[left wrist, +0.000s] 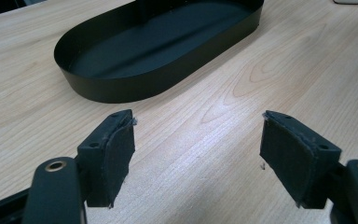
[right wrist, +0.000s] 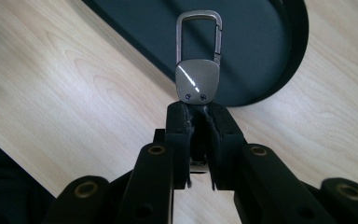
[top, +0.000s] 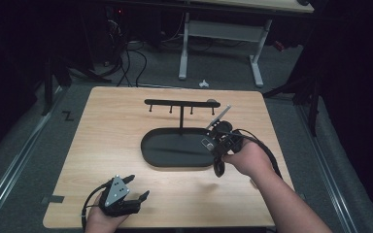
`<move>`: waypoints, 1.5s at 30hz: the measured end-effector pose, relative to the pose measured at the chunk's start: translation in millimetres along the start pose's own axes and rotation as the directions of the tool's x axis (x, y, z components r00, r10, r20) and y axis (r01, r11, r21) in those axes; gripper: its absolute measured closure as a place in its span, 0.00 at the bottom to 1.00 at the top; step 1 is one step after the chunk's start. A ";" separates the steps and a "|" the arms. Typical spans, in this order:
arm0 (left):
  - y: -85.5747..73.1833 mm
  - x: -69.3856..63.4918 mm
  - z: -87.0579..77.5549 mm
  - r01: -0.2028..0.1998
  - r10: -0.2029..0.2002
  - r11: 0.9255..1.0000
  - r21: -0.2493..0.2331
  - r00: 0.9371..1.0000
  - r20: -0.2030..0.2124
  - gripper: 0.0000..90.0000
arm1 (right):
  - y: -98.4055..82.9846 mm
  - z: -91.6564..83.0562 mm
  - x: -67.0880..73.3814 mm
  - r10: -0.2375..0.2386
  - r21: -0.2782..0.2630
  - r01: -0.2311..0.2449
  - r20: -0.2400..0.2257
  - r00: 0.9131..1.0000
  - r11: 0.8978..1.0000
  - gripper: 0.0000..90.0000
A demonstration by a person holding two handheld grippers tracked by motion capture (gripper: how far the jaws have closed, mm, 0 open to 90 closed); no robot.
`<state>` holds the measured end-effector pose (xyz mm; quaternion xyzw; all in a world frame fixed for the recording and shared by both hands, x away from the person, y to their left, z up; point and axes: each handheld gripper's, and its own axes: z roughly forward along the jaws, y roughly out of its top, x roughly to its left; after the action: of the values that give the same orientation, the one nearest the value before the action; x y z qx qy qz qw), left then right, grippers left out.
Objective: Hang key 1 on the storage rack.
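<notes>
item: metal key fob (right wrist: pixel 197 81) with carabiner clip, pinched by its lower end in the right tongs (right wrist: pixel 198 112), clip end pointing away from the jaws, held above the 3 o'clock end of the black oval tray (top: pixel 150 153). tray with hook stand (top: pixel 181 103): desk (top: pixel 107 126) centre. left tongs (top: pixel 137 187): spread wide, nothing between them, desk's 7 o'clock edge.

High view dim, dark surrounds; gripper views brighter, sharp.
</notes>
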<state>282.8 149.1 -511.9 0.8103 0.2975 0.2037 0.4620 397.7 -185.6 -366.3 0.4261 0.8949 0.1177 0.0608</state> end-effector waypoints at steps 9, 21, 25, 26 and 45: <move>-0.9 1.2 -0.5 0.006 -0.006 1.000 0.001 1.000 0.005 0.30 | 21.9 -5.2 1.8 0.021 -0.032 -0.021 0.005 1.000 0.999 0.90; -1.1 0.7 0.2 0.001 -0.001 1.000 0.006 1.000 0.011 0.30 | 46.4 -18.3 -4.1 0.016 -0.086 -0.014 0.024 1.000 0.996 0.90; -1.3 1.9 -0.2 0.003 -0.003 1.000 0.008 1.000 0.014 0.30 | 53.9 -23.5 -4.9 0.025 -0.105 -0.022 0.023 0.999 0.994 0.90; -1.3 1.9 -0.2 0.003 -0.003 1.000 0.006 1.000 0.014 0.30 | 56.9 -25.1 -4.6 0.031 -0.111 -0.028 0.024 0.999 0.993 0.90; -2.3 2.2 1.2 0.000 0.000 1.000 0.015 1.000 0.024 0.30 | 81.6 -11.2 -11.3 0.050 -0.123 -0.042 0.058 0.997 0.991 0.90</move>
<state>284.5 150.7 -514.4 0.8162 0.2936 0.1917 0.4593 463.6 -146.5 -334.0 0.4455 0.8737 0.1606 0.1110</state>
